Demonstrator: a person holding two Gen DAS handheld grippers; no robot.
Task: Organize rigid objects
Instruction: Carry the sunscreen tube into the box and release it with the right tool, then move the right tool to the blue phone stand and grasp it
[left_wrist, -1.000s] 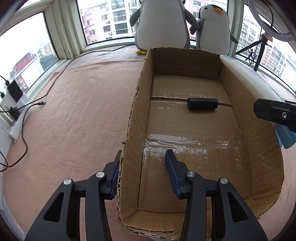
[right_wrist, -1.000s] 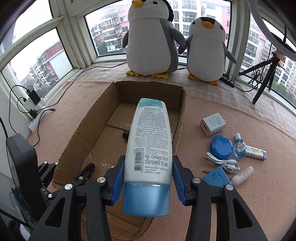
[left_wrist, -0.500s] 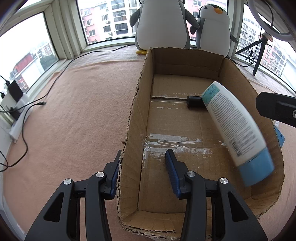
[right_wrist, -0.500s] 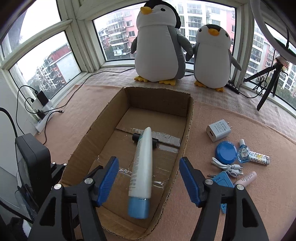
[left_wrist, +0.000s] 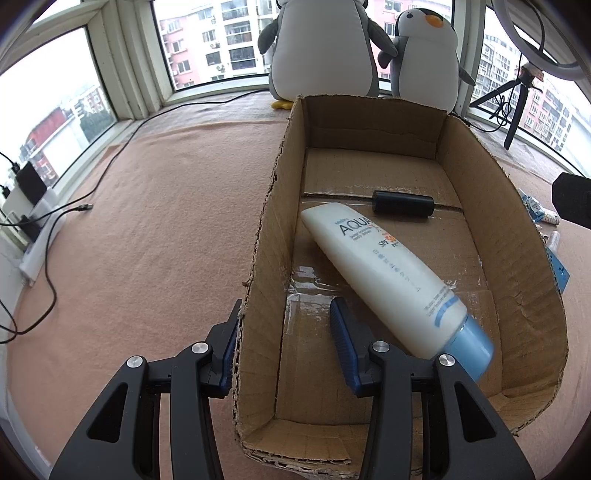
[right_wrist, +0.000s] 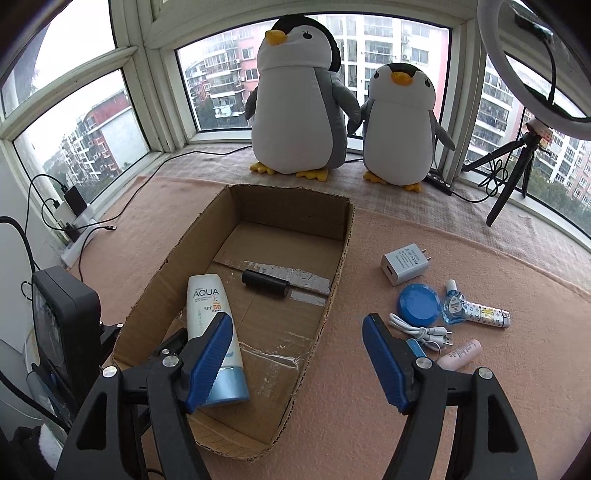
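The open brown cardboard box (right_wrist: 334, 266) is offering room at its far end and right half; a white sunscreen tube with a blue cap (right_wrist: 212, 332) is lying along the left wall, a black cylinder (right_wrist: 265, 284) crossing the middle. The left gripper (left_wrist: 284, 343) is straddling the left wall

sunscreen tube (right_wrist: 210, 325) dropped, now lying in cardboard box (right_wrist: 280, 206), right gripper (right_wrist: 295, 362) emptied

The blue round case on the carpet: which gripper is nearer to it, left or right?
Right. The right gripper hangs open just in front of the blue round case. The left gripper straddles the cardboard box's far wall, across the box from it.
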